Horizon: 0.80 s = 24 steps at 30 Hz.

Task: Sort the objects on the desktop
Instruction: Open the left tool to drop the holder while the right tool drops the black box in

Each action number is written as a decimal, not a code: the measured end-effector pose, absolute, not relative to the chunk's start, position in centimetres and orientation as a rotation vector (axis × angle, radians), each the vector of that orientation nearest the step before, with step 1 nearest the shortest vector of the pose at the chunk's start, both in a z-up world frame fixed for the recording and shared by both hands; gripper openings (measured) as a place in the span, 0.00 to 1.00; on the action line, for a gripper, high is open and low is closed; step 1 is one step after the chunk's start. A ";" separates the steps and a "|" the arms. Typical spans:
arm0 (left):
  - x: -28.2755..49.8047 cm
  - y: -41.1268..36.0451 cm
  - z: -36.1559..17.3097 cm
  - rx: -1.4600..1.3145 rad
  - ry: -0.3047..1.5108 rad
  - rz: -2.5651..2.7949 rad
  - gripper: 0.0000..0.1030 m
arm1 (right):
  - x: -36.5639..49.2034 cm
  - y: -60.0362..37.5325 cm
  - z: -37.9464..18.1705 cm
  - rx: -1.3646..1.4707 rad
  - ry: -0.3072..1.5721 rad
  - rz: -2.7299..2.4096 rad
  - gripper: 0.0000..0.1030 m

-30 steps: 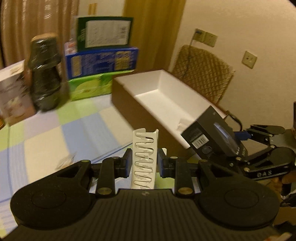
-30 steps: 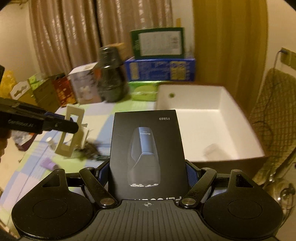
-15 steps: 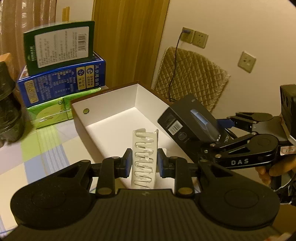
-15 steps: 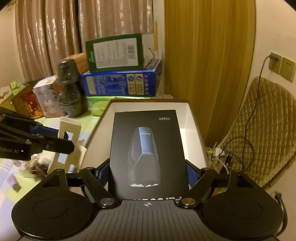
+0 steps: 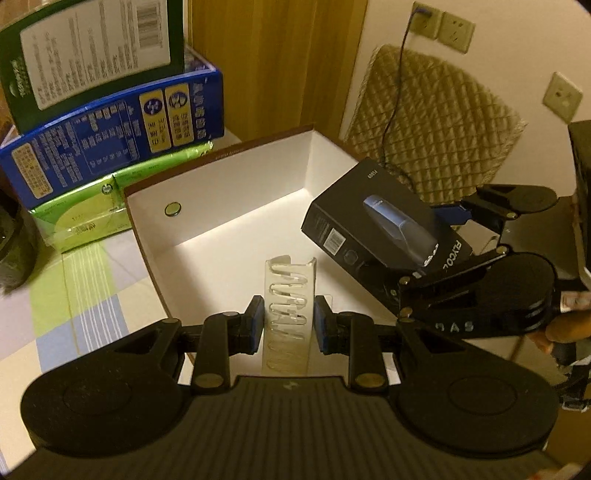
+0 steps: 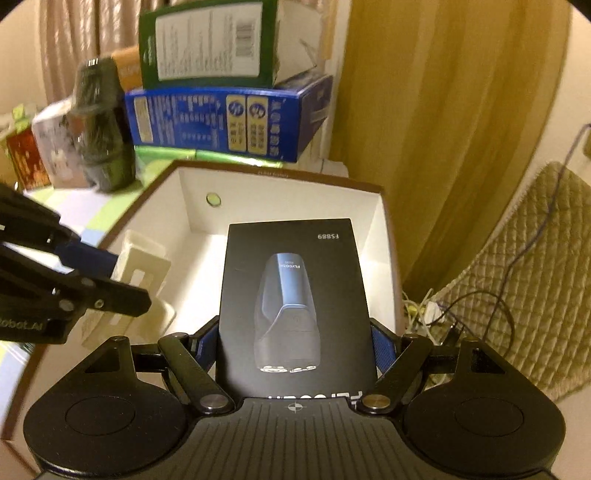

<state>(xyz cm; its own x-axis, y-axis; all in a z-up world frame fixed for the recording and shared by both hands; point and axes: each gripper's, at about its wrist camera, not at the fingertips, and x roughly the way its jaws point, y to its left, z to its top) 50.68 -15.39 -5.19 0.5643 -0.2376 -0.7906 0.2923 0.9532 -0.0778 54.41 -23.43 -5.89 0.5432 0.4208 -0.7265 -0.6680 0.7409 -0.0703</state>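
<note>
My left gripper (image 5: pixel 289 325) is shut on a clear plastic tray (image 5: pixel 290 295) with wavy slots, held upright over the open white box (image 5: pixel 221 184). My right gripper (image 6: pixel 295 343) is shut on a black shaver box (image 6: pixel 295 291), held over the right part of the same white box (image 6: pixel 280 184). In the left wrist view the shaver box (image 5: pixel 384 229) and right gripper (image 5: pixel 448 245) hang above the box's right side. In the right wrist view the left gripper (image 6: pixel 122 275) and its cream-looking tray (image 6: pixel 142 266) are at the left.
Stacked green, blue and lime cartons (image 5: pixel 110 122) stand behind the white box. A dark bottle-like object (image 6: pixel 101 129) stands at the back left. A quilted chair (image 5: pixel 428 125) and wall sockets (image 5: pixel 443 26) are to the right. The tablecloth (image 5: pixel 85 295) is checked.
Both grippers have moved from beside the white box to over its inside, carrying the plastic tray and the shaver box. The view has tilted down into the box.
</note>
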 end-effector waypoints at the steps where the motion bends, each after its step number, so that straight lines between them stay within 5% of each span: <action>1: 51.2 -15.4 -5.5 0.064 0.929 -0.306 0.23 | 54.7 -23.2 -6.2 -0.372 0.754 0.668 0.74; 24: 55.7 -15.8 -8.3 0.138 0.996 -0.219 0.27 | 57.3 -21.1 -8.1 -0.473 0.776 0.669 0.74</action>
<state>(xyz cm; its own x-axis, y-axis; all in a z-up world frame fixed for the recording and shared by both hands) 55.72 -15.82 -8.32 0.5246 -0.1197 -0.8429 0.2455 0.9693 0.0152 57.27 -21.15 -8.11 0.5289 0.3709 -0.7633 -0.7003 0.6988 -0.1457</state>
